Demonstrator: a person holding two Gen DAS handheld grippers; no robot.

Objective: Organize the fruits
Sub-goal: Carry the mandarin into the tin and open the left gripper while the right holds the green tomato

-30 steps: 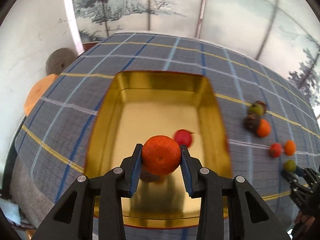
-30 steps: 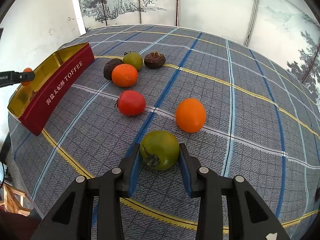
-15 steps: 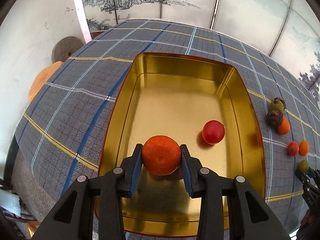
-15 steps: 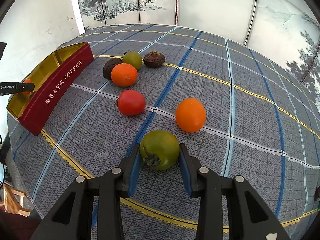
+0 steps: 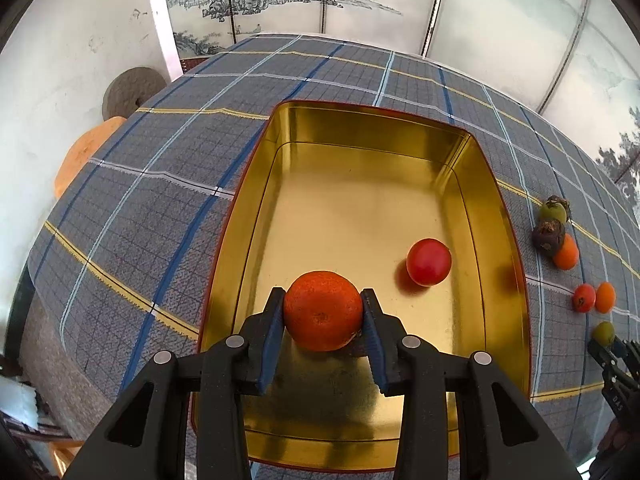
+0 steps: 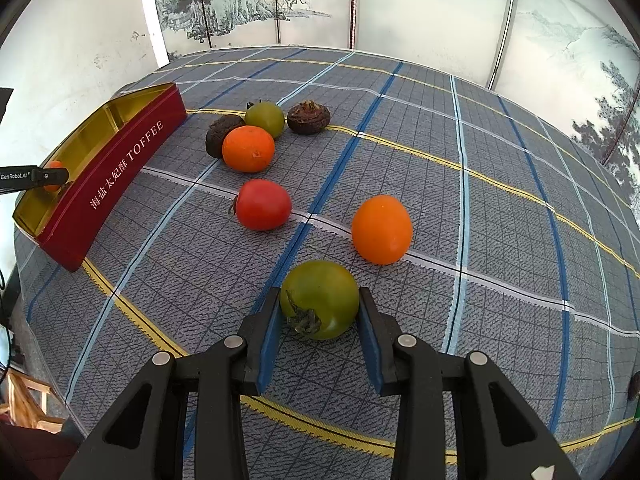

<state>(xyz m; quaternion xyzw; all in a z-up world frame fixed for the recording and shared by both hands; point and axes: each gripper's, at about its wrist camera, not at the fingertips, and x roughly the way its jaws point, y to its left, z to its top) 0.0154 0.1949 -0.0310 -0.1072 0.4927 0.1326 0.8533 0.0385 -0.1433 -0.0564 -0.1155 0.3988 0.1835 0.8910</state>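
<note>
Two fruits gripped, one over the tin

My left gripper (image 5: 323, 312) holds the orange (image 5: 323, 310) low inside the gold tin (image 5: 496, 216), near a red tomato (image 5: 429, 261); my right gripper (image 6: 319, 312) clamps the green tomato (image 6: 319, 299) on the checked cloth (image 6: 500, 208).

Left wrist cam sat right behind its fingers (image 5: 276, 320), tilted steeply down into the gold tin (image 5: 496, 216), close up. Right wrist cam looked down along its own fingers (image 6: 368, 316) across the plaid cloth (image 6: 500, 220), also close. Both caught the tin (image 6: 108, 172) and the loose fruit (image 5: 566, 254), which lay off to the right of the left fingers and ahead of the right ones (image 6: 248, 148).
</note>
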